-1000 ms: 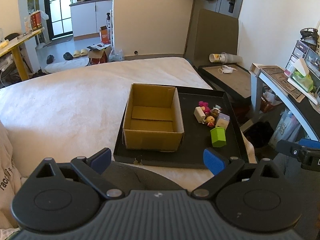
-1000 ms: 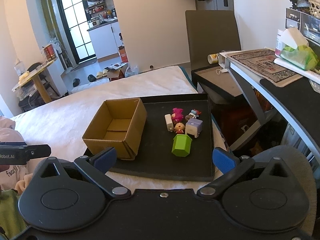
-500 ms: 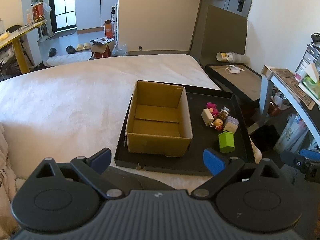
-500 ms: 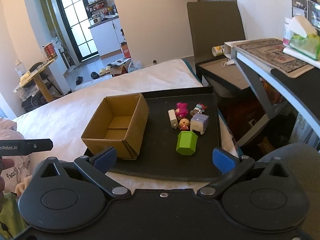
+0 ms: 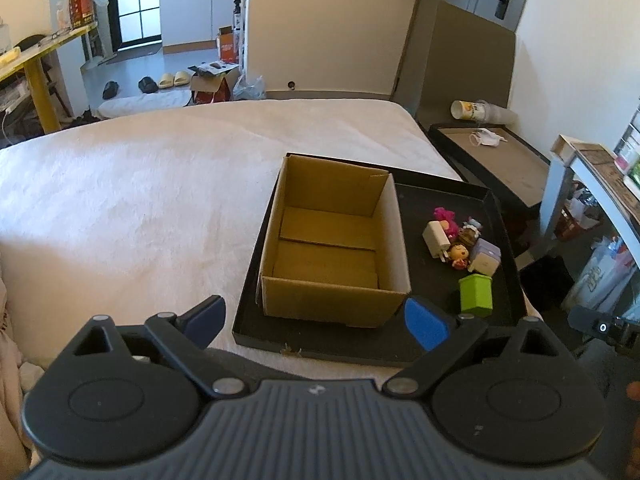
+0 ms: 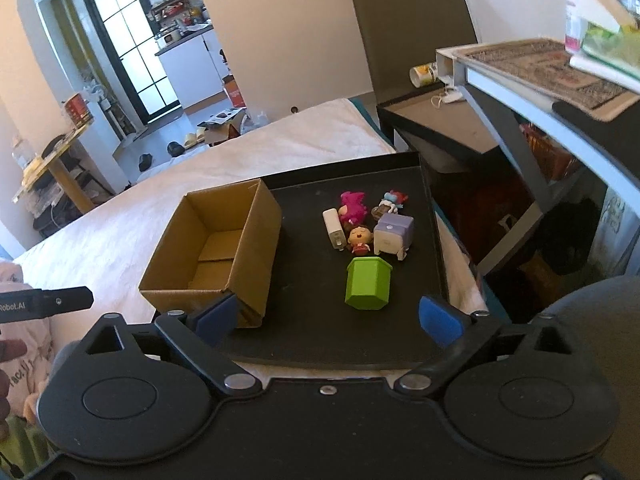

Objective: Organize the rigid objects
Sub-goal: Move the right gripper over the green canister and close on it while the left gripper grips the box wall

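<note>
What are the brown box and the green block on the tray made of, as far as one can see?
Box: corrugated cardboard, matte brown, with folded bottom flaps and raw cut edges. Green block: probably hard plastic, smooth with a slight sheen and crisp facets; painted wood cannot be excluded.

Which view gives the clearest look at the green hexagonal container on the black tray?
The right wrist view: the green hexagonal container sits near centre, large, its top and side facets plain. In the left wrist view it is smaller, off to the right, with its shape less clear.

Home bedroom: bed (image 5: 160, 200), kitchenette (image 5: 192, 4)
</note>
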The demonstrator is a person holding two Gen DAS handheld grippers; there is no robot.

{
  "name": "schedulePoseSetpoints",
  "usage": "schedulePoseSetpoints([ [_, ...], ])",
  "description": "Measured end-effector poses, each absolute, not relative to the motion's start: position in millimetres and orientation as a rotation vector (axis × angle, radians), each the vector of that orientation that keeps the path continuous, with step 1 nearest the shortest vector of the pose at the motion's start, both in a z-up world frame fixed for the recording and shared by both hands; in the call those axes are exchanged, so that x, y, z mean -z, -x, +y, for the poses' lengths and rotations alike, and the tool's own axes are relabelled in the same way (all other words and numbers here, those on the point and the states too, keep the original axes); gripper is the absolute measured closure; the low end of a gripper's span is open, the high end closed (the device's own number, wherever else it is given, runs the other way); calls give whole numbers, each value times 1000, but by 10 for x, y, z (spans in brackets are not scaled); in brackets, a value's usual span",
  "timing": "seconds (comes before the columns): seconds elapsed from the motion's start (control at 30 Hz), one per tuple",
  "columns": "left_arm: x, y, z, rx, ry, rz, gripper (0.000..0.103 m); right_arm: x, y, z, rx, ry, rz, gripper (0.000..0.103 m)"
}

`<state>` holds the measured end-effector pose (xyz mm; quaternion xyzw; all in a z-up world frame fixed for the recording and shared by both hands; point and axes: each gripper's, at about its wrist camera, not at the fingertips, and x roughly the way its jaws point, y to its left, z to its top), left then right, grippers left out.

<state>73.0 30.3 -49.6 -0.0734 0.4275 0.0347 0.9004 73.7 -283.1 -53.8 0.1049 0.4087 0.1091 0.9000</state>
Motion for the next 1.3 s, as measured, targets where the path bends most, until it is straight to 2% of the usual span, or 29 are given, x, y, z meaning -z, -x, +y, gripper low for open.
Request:
schedulePoseSetpoints([
  [0.23, 543, -898, 399, -98, 158, 879, 11, 651, -920, -2864, -212, -256, 868, 15],
  [0.33, 580, -997, 470, -108, 181, 888, 19, 688, -1007, -2867, -206, -267, 877, 20],
  [0.4, 613, -1076, 523, -112, 202, 899, 29, 726, -1068, -2866, -201, -269, 886, 21],
  [0.77, 865, -1410, 742, -166, 282, 962, 54, 1054, -1470, -2891, -201, -321, 995, 37],
  [1.17, 1156, -1719, 862, -184, 300, 1036, 59, 1402, -1839, -2925, -176, -366, 1125, 38],
  [1.3, 1248, -1796, 890, -183, 303, 1060, 64, 1517, -1965, -2875, -154, -364, 1165, 38],
])
